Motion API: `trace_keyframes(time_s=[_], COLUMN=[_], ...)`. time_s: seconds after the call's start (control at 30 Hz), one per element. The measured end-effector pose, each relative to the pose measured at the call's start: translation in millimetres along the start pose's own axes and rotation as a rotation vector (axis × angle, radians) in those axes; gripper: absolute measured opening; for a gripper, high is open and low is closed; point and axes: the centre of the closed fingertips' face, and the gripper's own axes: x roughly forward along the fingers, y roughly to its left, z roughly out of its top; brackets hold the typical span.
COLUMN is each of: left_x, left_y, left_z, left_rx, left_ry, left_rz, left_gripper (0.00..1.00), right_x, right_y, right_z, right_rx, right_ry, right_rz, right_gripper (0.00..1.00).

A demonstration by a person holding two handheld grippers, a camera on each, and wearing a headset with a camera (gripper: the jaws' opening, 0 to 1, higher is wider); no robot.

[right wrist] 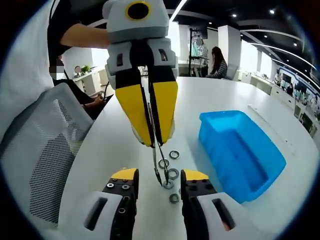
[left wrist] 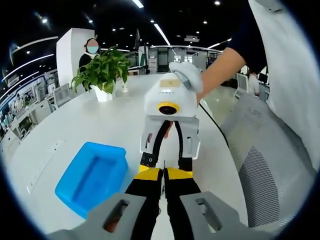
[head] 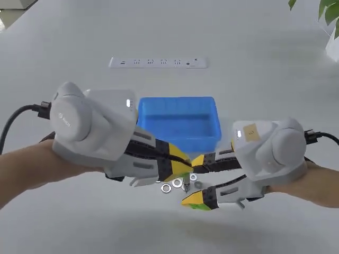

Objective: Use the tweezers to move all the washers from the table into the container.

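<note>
Left tongs (right wrist: 155, 143) clenched on tweezers (right wrist: 158, 165), right tongs (right wrist: 160, 173) released; tips at a washer (right wrist: 168, 184), which may skid away if pinched askew.

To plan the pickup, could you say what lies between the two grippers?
The washers and the tips of the tweezers that the left gripper holds, in the right gripper view.

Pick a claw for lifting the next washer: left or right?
Left. The left claw is shut on the tweezers, whose tips are down among the washers. The right claw is open and holds nothing.
</note>
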Motion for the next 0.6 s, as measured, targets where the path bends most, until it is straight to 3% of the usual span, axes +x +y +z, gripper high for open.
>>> trace_keyframes(time_s=[0.13, 0.5, 0.6], left_x=[-0.6, -3.6, -2.1], left_y=[2.4, 3.4, 3.1], left_z=[-2.2, -7.7, -7.8], left_rx=[-0.007, 0.003, -0.001], left_ry=[0.001, 0.026, 0.029], left_rz=[-0.001, 0.007, 0.009], left_gripper=[0.06, 0.06, 0.06], right_x=[2.9, 7.2, 8.1], right_y=[-2.2, -2.9, 0.0], right_z=[-2.6, 0.4, -0.6], right_rx=[-0.012, -0.031, -0.069], right_ry=[0.022, 0.011, 0.019], right_rz=[0.004, 0.021, 0.022], right_gripper=[0.30, 0.15, 0.11])
